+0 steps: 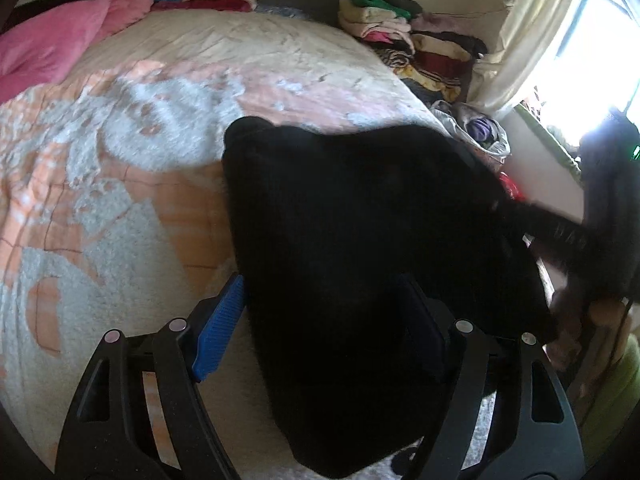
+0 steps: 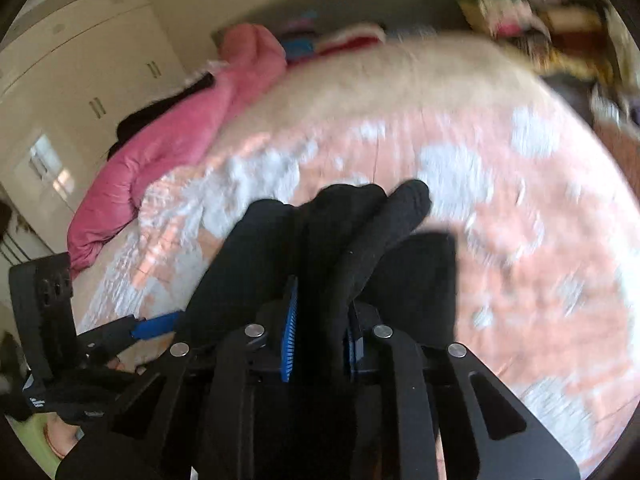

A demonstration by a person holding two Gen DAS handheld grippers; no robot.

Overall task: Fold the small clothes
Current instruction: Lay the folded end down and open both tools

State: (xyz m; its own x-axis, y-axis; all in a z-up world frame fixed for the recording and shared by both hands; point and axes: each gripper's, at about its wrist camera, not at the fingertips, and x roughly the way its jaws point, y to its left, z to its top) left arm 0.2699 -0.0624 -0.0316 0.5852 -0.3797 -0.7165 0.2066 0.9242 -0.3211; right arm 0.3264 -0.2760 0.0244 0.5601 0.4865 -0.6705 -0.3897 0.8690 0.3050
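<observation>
A black garment (image 1: 360,248) hangs over the peach and white bedspread (image 1: 120,152), stretched toward the right edge of the left wrist view. My left gripper (image 1: 320,320) is open, its blue pad (image 1: 220,328) left of the cloth and its right finger dark against it; the cloth lies between the fingers. My right gripper (image 2: 320,336) is shut on the black garment (image 2: 352,232), whose bunched folds stick up past the blue pads (image 2: 290,340). The left gripper also shows at the lower left of the right wrist view (image 2: 152,326).
A pink quilt (image 1: 52,36) lies at the bed's far left. Stacks of folded clothes (image 1: 412,40) line the far right beside a curtain (image 1: 532,32) and window. A white wardrobe (image 2: 80,80) stands beyond the bed in the right wrist view.
</observation>
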